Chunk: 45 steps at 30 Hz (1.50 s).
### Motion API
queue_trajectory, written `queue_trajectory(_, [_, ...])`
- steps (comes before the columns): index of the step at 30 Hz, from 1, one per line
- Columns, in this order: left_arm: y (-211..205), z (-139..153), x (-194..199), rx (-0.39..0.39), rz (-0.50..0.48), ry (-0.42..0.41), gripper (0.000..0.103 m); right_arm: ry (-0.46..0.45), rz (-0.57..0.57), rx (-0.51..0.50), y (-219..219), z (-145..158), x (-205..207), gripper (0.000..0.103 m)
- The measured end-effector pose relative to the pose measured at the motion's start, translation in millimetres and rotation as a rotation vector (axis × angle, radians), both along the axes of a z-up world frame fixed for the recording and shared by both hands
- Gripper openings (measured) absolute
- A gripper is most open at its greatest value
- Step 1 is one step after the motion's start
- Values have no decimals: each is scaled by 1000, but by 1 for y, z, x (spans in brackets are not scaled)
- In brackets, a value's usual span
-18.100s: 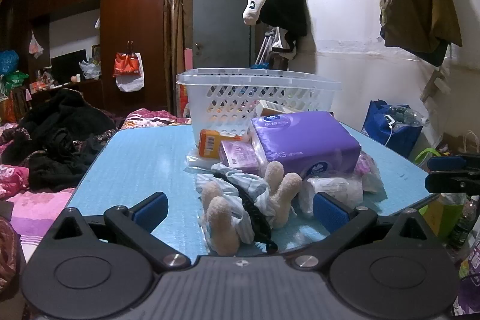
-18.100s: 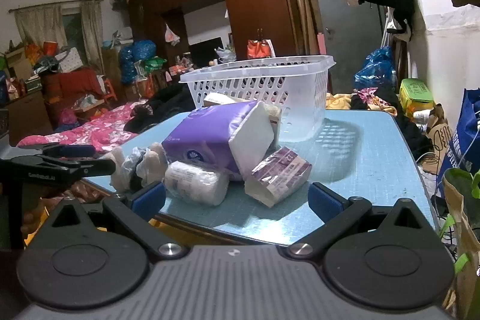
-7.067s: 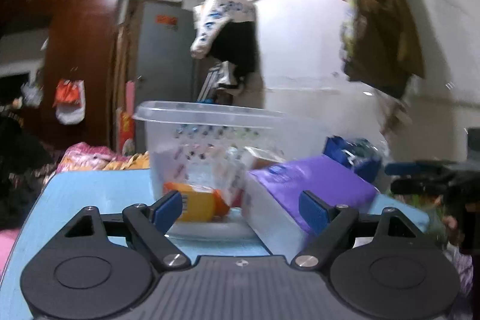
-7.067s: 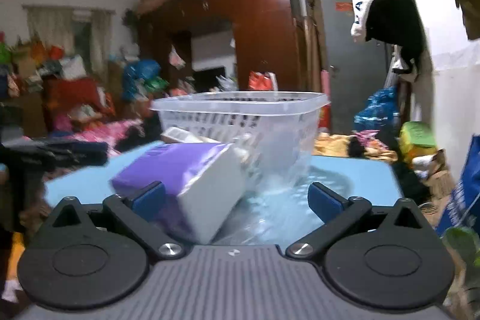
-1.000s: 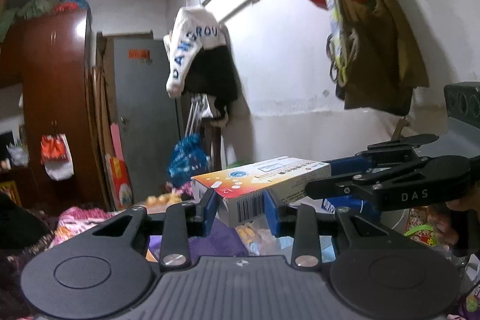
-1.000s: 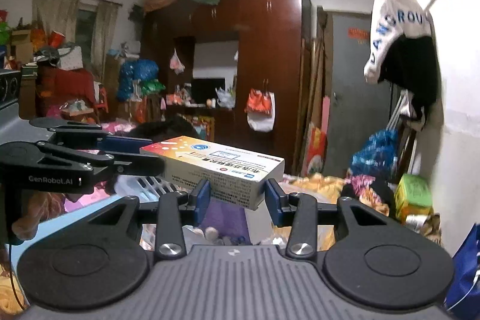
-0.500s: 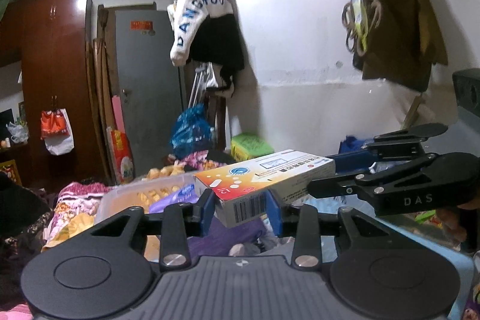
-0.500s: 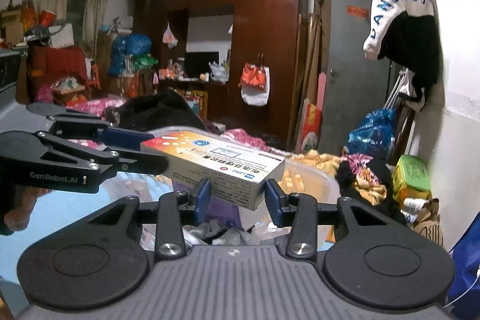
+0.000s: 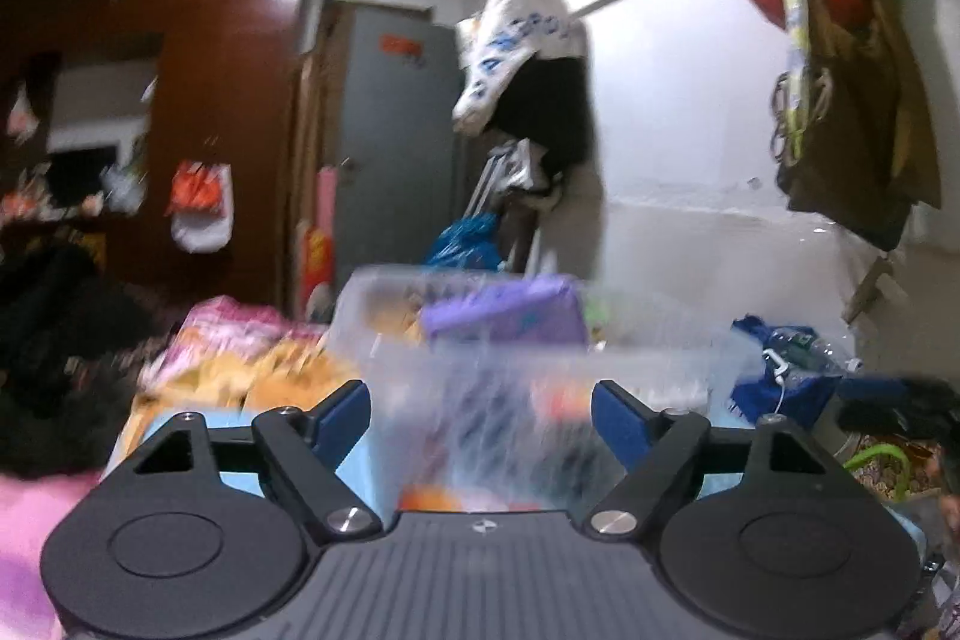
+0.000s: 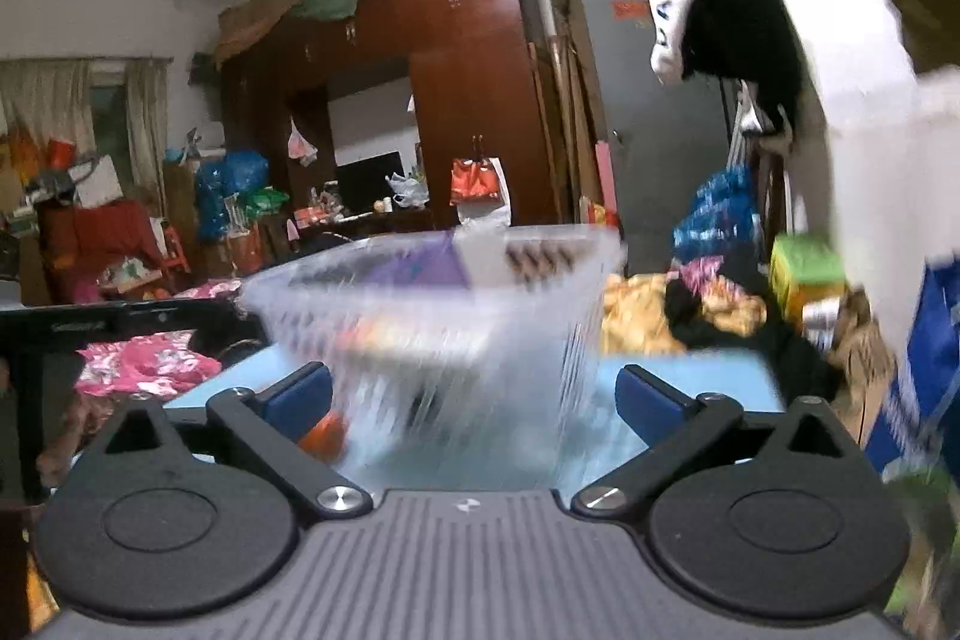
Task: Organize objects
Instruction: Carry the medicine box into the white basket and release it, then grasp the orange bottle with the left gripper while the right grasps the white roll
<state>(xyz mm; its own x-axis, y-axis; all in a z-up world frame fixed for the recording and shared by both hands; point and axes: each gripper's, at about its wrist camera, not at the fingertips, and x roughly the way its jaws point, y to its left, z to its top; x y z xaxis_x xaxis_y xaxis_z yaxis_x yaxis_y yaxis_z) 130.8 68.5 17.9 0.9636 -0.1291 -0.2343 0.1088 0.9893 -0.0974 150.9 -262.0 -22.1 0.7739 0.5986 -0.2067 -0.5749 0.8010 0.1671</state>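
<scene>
The white plastic basket (image 9: 540,370) stands on the blue table (image 9: 174,421), blurred by motion. A purple tissue pack (image 9: 510,319) sticks up inside it, with orange items low behind its wall. My left gripper (image 9: 483,415) is open and empty, just in front of the basket. In the right wrist view the basket (image 10: 432,316) also fills the middle, with the purple pack (image 10: 420,271) inside. My right gripper (image 10: 474,397) is open and empty, close to the basket's wall. The box is no longer between any fingers.
The blue table's (image 10: 678,382) far edge drops to clothes piles. A dark wardrobe (image 10: 468,100) and grey door (image 9: 396,148) stand behind. A blue bag (image 9: 780,382) sits at the right. The left gripper's body (image 10: 90,325) shows at the left in the right wrist view.
Both grippers have opened and let go of the box they held together. Both have dropped lower, close in front of the basket. The box is out of sight.
</scene>
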Motion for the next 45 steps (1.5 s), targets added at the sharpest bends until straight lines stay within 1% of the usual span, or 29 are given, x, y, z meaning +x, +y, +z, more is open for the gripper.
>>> queue_trajectory(2, [1,-12,-7,2,14,25,84,0,-6,9,5,-13,-18,103])
queue_trajectory(5, [-2,-24,-5,36,45,54,84,8,-9,-11,18,-29,-37,103])
queue_trajectory(7, [-4,-29,3,19,54,77,84,11,21,-44,31,-32,-44,103])
queue_trajectory(9, [-4,-35,9,-9,44,102,84,-8,34,-80,46,-31,-50,103])
queue_trajectory(11, [-10,-39,14,12,42,120,84,-30,47,-98,56,-30,-53,103])
queue_trajectory(13, [-14,-43,16,43,73,122,84,-31,41,-124,64,-32,-51,103])
queue_trajectory(14, [-15,-42,18,47,85,127,84,-23,39,-131,67,-33,-49,103])
queue_trajectory(18, [-23,-46,34,66,78,181,84,4,40,-142,73,-38,-40,103])
queue_trajectory(20, [-28,-47,42,65,68,223,84,9,41,-147,75,-43,-46,103])
queue_trajectory(22, [-33,-48,48,67,61,240,84,9,47,-149,76,-47,-48,103])
queue_trajectory(23, [-37,-48,50,91,78,239,84,10,50,-154,78,-48,-48,102])
queue_trajectory(25, [-46,-50,58,148,123,271,84,12,52,-159,79,-50,-50,101])
queue_trajectory(28, [-50,-52,70,144,127,318,84,11,57,-171,82,-51,-49,93])
queue_trajectory(30, [-48,-52,72,115,120,316,85,13,53,-182,84,-53,-49,84])
queue_trajectory(31, [-49,-52,73,114,121,320,86,17,53,-186,84,-54,-49,78])
queue_trajectory(33, [-52,-52,74,127,127,322,87,19,57,-179,83,-55,-50,77])
queue_trajectory(35, [-54,-52,72,134,128,316,85,16,58,-170,81,-54,-51,77])
queue_trajectory(36, [-55,-51,69,135,126,309,81,12,59,-167,80,-54,-52,77])
queue_trajectory(37, [-56,-50,67,137,120,297,73,10,62,-166,80,-53,-52,77])
queue_trajectory(39, [-58,-49,61,149,117,284,68,0,66,-162,79,-51,-55,77])
queue_trajectory(41, [-58,-49,59,144,101,283,68,-13,65,-163,78,-50,-57,76])
queue_trajectory(43, [-55,-49,59,121,90,278,68,-20,69,-156,77,-48,-57,76])
queue_trajectory(45, [-52,-48,55,107,81,260,68,-26,68,-144,74,-45,-57,76])
